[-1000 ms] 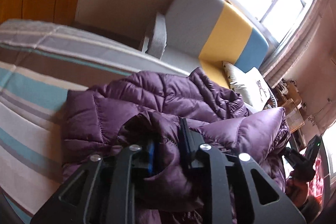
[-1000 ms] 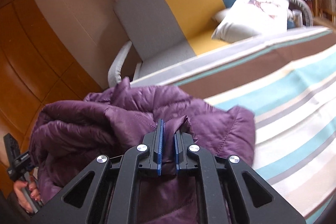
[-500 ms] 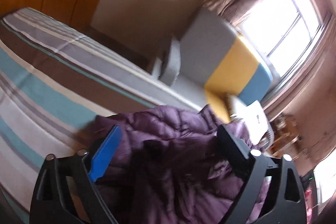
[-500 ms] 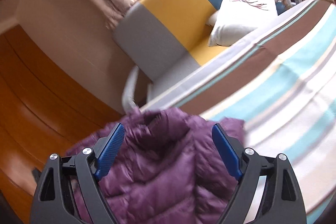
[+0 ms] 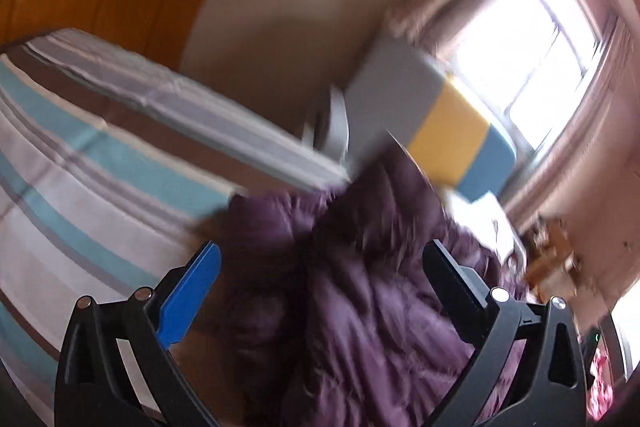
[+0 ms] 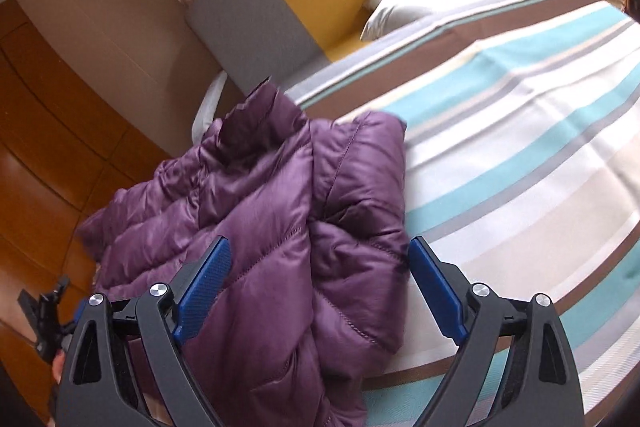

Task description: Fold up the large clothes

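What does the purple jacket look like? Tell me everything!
The purple jacket is puffy, shiny and quilted with stitched lines. It lies crumpled and loosely folded in a heap on the striped bedspread, near the bed's edge. Nothing grips it: the right gripper and left gripper are both open above it.

no readable text, labels, brands, numbers or signs in either view

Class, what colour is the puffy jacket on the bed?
Purple jacket; clearest in the right wrist view.
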Demonstrator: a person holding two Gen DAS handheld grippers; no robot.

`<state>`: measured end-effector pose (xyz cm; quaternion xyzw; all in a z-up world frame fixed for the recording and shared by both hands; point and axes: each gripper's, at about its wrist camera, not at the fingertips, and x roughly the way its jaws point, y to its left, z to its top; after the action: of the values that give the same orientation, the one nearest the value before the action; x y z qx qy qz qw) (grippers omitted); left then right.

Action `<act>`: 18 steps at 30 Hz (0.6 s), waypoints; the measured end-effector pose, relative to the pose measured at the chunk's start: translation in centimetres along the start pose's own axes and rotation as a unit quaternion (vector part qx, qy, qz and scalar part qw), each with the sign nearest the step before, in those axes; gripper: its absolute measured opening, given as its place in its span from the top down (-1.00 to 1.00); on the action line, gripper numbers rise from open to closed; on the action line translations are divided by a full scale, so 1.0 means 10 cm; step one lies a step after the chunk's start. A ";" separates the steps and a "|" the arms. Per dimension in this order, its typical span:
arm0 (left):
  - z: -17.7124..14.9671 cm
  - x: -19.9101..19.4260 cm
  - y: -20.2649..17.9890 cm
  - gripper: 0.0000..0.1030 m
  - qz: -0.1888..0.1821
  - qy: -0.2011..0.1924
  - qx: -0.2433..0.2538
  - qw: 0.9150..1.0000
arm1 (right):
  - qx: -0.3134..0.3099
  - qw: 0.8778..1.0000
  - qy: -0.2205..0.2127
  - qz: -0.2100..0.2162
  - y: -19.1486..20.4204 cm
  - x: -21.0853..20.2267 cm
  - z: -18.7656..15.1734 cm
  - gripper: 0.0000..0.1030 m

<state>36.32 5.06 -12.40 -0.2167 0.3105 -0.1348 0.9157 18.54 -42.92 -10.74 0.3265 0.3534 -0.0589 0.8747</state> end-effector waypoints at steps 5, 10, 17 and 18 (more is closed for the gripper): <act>-0.10 0.53 -0.10 -0.96 0.050 0.111 0.078 0.989 | -0.004 1.000 0.023 0.015 0.06 0.17 -0.03 -0.80; -0.24 0.66 -0.11 -0.72 0.043 0.146 0.086 0.985 | -0.033 0.999 0.033 0.010 0.10 0.23 -0.07 -0.02; -0.57 0.29 -0.25 -0.23 -0.011 0.173 0.110 0.979 | -0.049 0.996 0.059 0.041 0.01 0.01 -0.15 0.26; -0.60 0.24 -0.26 -0.23 -0.014 0.175 0.113 0.978 | -0.048 0.996 0.061 0.046 -0.03 -0.06 -0.18 0.26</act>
<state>34.06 0.02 -16.67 -0.0898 0.4456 -0.2178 0.8637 16.94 -42.12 -11.51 0.3029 0.3937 0.0183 0.8677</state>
